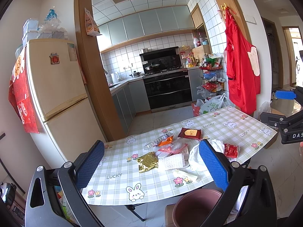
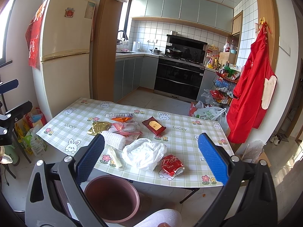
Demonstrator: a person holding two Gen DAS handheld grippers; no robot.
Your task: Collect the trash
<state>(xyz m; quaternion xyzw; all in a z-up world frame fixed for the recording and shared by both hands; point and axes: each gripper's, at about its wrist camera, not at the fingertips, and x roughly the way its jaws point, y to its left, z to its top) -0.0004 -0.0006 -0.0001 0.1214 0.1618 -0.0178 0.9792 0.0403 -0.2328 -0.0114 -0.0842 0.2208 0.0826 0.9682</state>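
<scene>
Trash lies on the checked table [image 1: 121,172] [image 2: 185,132]: a crushed red cola can [image 2: 172,165] [image 1: 231,150], a white plastic bag [image 2: 144,154] [image 1: 195,158], a white foam net [image 2: 113,139] [image 1: 171,160], a gold packet [image 1: 147,161] [image 2: 99,127], a dark red wipes pack [image 1: 190,133] [image 2: 153,125], orange and clear wrappers [image 1: 166,144] [image 2: 125,124] and a small paper sleeve [image 2: 116,158]. A pink bin [image 2: 111,198] [image 1: 195,206] stands on the floor before the table. My left gripper [image 1: 151,168] and right gripper [image 2: 151,158] are open and empty, held above the table's near edge.
A fridge [image 1: 56,87] stands to the left. The kitchen with an oven [image 1: 167,90] lies behind. A wire rack [image 1: 213,81] and plastic bags [image 1: 212,104] are at the far right, beside a hanging red apron [image 1: 240,66]. Bags sit on the floor left of the table [image 2: 32,134].
</scene>
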